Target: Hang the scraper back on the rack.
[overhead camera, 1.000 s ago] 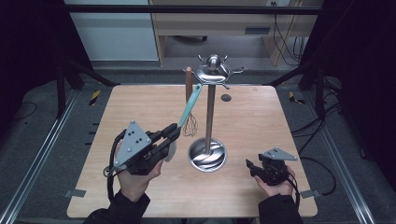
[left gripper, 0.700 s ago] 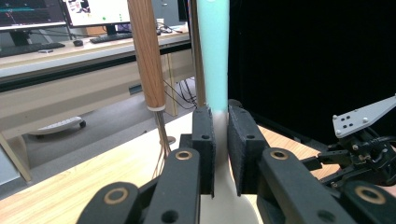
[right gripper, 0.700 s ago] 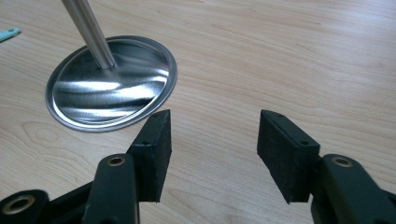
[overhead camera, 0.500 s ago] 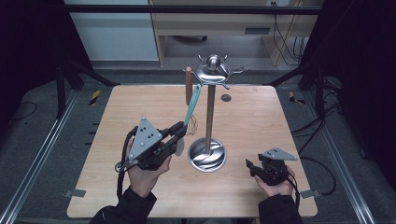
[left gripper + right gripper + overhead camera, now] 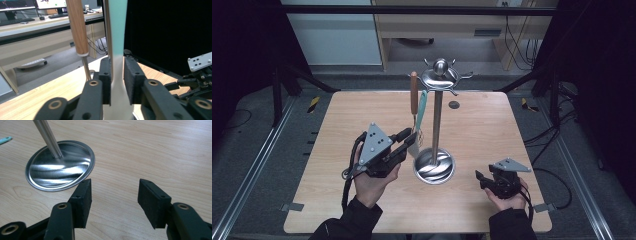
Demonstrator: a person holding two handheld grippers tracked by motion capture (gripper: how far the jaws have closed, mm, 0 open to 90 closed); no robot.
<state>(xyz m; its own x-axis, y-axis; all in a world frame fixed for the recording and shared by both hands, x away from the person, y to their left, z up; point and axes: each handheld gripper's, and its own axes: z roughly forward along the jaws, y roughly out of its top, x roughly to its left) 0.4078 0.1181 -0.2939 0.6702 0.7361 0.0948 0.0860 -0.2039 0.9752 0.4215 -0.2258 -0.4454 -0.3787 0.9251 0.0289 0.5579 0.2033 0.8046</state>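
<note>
While the right tongs [image 5: 480,178] rest open and empty near the table's [image 5: 337,200] front edge, the left tongs [image 5: 411,141] straddle the teal-handled utensil [image 5: 117,37], jaws just easing apart, pads barely clear of it. It hangs from the steel rack [image 5: 438,80] beside a wooden-handled utensil [image 5: 414,92].

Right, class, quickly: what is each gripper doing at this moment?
Left gripper: jaws just been opening, teal-handled utensil between them, pads apparently off it.
Right gripper: open, empty, over the table.
</note>
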